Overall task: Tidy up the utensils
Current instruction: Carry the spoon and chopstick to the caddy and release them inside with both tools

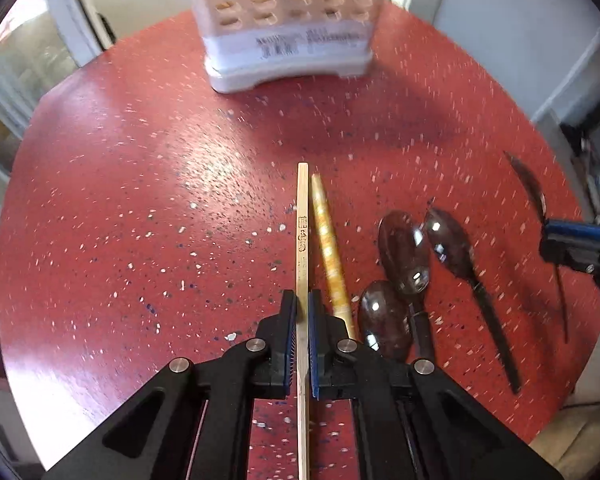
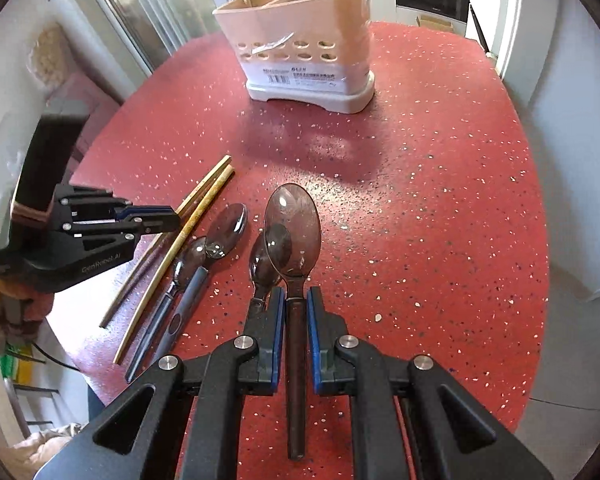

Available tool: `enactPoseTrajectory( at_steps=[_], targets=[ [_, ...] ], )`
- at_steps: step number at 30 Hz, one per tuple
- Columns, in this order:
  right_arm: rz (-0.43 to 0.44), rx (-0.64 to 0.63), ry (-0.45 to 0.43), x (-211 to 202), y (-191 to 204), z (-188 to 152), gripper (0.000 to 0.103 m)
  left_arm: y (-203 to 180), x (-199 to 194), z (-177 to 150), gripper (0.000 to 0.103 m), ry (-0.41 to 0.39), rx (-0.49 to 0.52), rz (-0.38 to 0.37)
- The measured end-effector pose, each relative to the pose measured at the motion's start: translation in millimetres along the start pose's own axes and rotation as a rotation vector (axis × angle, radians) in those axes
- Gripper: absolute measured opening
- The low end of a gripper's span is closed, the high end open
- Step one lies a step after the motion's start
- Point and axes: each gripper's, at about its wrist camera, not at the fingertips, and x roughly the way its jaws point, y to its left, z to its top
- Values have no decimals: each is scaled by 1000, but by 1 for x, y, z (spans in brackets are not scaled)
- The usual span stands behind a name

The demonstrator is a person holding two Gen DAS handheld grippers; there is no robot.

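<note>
My left gripper (image 1: pixel 302 305) is shut on a pale wooden chopstick (image 1: pixel 302 236) that points toward the utensil caddy (image 1: pixel 288 56). A second, yellow-patterned chopstick (image 1: pixel 329 248) lies just right of it on the red table (image 1: pixel 120 208). In the right wrist view my right gripper (image 2: pixel 296 300) is shut on the handle of a dark translucent spoon (image 2: pixel 294 216), held above the table with its bowl forward. The left gripper (image 2: pixel 172 219) shows at the left over both chopsticks (image 2: pixel 210 180). The pink-and-white caddy (image 2: pixel 304 48) stands at the far side and holds a few utensils.
Three more dark spoons lie on the table between the grippers: one (image 2: pixel 230 226) beside the chopsticks, one (image 2: pixel 188 260) below it, one (image 2: pixel 262 268) under the lifted spoon. The round table's edge (image 2: pixel 540 280) curves close on the right. Cabinets and an oven stand beyond.
</note>
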Motion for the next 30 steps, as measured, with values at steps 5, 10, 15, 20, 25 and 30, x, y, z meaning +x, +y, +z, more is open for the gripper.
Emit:
enactPoseTrajectory(
  at_steps=[5, 10, 15, 20, 25, 30],
  targets=[
    [31, 26, -47, -1, -5, -1, 12, 5, -37, -19, 34, -142, -94, -15],
    [56, 53, -95, -13, -14, 1, 12, 19, -82, -29, 34, -282, -170, -31],
    [84, 76, -159, -30, -18, 13, 12, 27, -113, -20, 34, -392, -213, -49],
    [111, 81, -222, -48, -17, 34, 12, 36, -147, -3, 34, -486, -240, -64],
    [115, 61, -288, -65, -12, 69, 12, 35, -170, 28, 34, -567, -243, -69],
    [119, 34, -339, -75, -7, 113, 12, 40, -179, 69, 34, -621, -250, -71]
  ],
)
